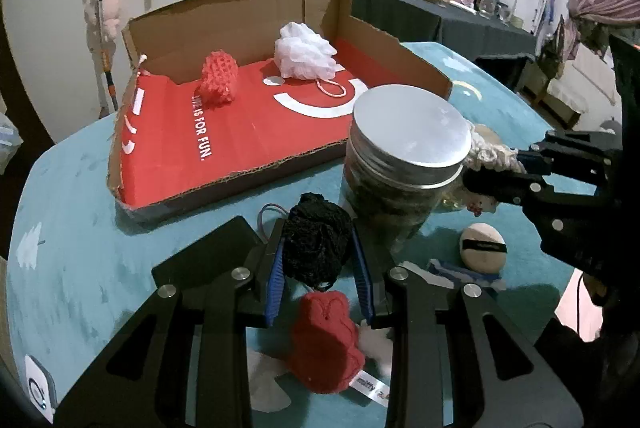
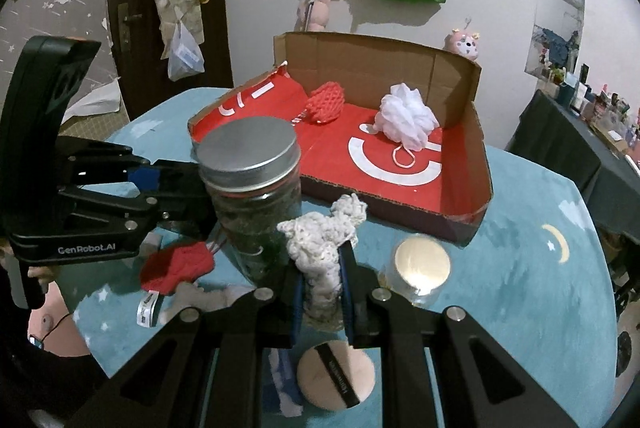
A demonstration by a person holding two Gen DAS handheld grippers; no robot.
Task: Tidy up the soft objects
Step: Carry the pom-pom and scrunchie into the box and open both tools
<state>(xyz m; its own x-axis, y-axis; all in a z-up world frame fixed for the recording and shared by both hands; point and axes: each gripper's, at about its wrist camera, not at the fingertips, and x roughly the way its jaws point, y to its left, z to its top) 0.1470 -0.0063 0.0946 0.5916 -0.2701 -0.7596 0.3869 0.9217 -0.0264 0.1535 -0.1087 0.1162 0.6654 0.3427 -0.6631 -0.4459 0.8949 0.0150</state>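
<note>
My left gripper (image 1: pixel 318 248) is shut on a black mesh pouf (image 1: pixel 316 240), held just above the blue table in front of a metal-lidded jar (image 1: pixel 400 164). My right gripper (image 2: pixel 322 276) is shut on a white crocheted piece (image 2: pixel 320 244), right of the jar (image 2: pixel 252 188). An open cardboard box with a red floor (image 1: pixel 240 132) lies behind; it holds a red knitted piece (image 1: pixel 218 78) and a white mesh pouf (image 1: pixel 304 52). A red plush toy (image 1: pixel 324 344) lies under my left gripper. A round powder puff (image 2: pixel 336 376) lies under my right gripper.
A small glass jar with a pale lid (image 2: pixel 420 264) stands right of my right gripper. A blue and white cloth scrap (image 1: pixel 464 272) lies by the powder puff (image 1: pixel 482 248). The box walls (image 2: pixel 380 64) rise at the back and side. A dark cluttered side table (image 1: pixel 460 12) stands beyond.
</note>
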